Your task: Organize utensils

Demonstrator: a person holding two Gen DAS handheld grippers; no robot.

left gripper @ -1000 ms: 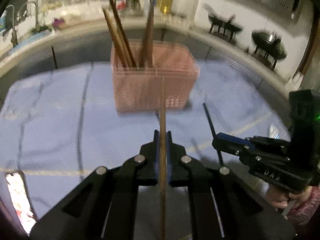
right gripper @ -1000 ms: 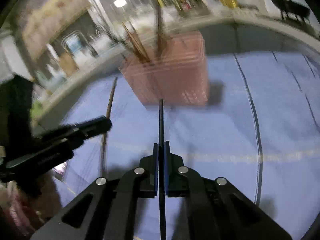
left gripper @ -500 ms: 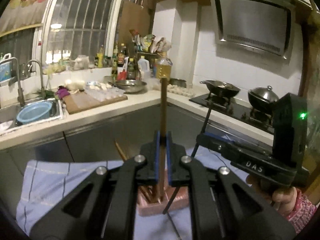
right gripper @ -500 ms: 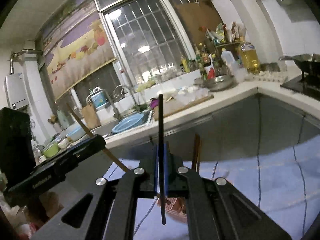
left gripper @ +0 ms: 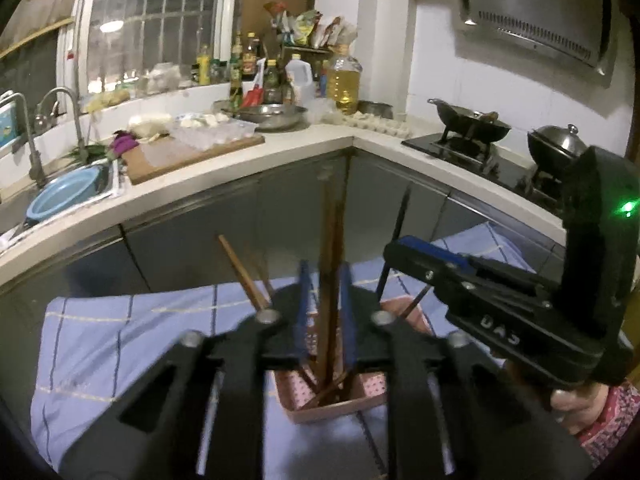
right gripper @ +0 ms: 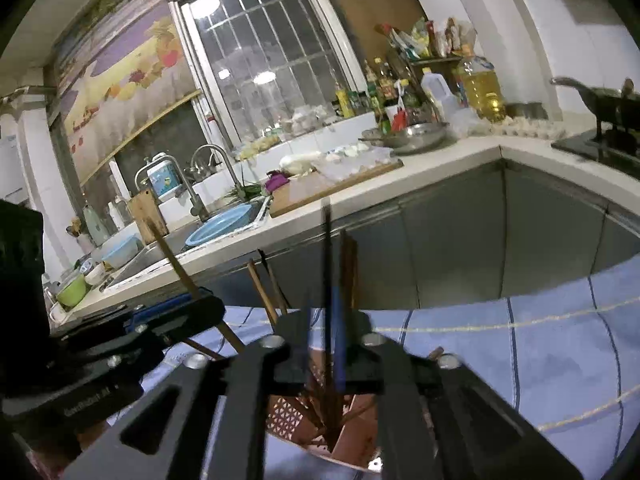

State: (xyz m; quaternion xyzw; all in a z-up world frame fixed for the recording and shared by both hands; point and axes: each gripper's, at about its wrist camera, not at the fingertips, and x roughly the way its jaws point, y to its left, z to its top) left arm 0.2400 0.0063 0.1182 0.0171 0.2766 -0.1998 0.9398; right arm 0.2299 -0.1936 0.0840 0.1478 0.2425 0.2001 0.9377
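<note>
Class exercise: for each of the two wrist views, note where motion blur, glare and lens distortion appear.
Left wrist view: the brown chopstick between the jaws is smeared, the counter edge bows from fisheye, and a green LED flares. Right wrist view: the dark chopstick is streaked, lamp glare shows on the window, and the corners are vignetted black.

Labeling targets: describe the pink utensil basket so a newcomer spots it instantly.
Start at the blue checked tablecloth in front of the grey kitchen cabinets. On it, directly below both tools, stands the pink utensil basket. It is the only pink perforated container in view, with brown chopsticks sticking up out of it.
</note>
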